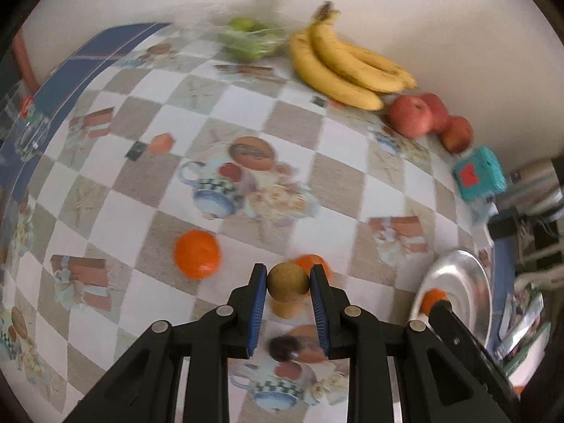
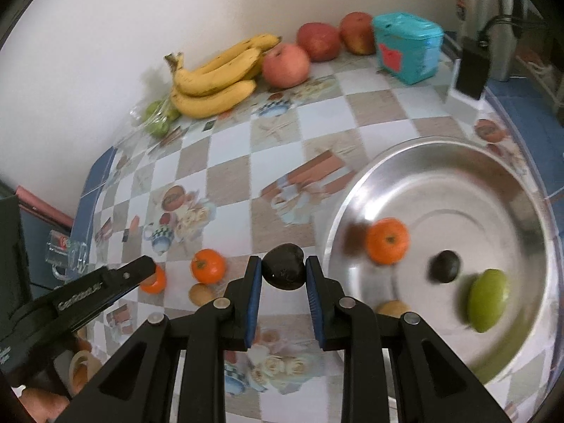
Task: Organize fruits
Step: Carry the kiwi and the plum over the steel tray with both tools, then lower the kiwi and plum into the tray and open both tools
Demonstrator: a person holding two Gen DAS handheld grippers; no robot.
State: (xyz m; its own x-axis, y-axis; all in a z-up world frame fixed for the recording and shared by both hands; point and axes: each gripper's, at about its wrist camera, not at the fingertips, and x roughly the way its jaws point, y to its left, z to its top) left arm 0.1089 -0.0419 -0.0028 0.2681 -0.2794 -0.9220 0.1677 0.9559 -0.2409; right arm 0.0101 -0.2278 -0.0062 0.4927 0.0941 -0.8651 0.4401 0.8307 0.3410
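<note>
My left gripper (image 1: 287, 275) is shut on a brown kiwi (image 1: 287, 282) above the checked tablecloth. Two oranges (image 1: 197, 253) (image 1: 315, 262) and another brownish fruit (image 1: 287, 309) lie on the cloth under and beside it. My right gripper (image 2: 283, 264) is shut on a dark avocado (image 2: 283, 271), just left of the steel plate (image 2: 458, 176). The plate holds an orange (image 2: 387, 241), a second dark avocado (image 2: 445, 266), a green fruit (image 2: 488, 299) and a brownish fruit (image 2: 393, 308). The left gripper's side (image 2: 141, 273) shows at the left of the right wrist view.
Against the wall lie bananas (image 2: 215, 81), three red apples (image 2: 285, 65), a bag of green fruit (image 2: 158, 116) and a teal box (image 2: 407, 47). A glass mug (image 1: 30, 134) stands at the left table edge. A black device (image 2: 470, 70) stands beyond the plate.
</note>
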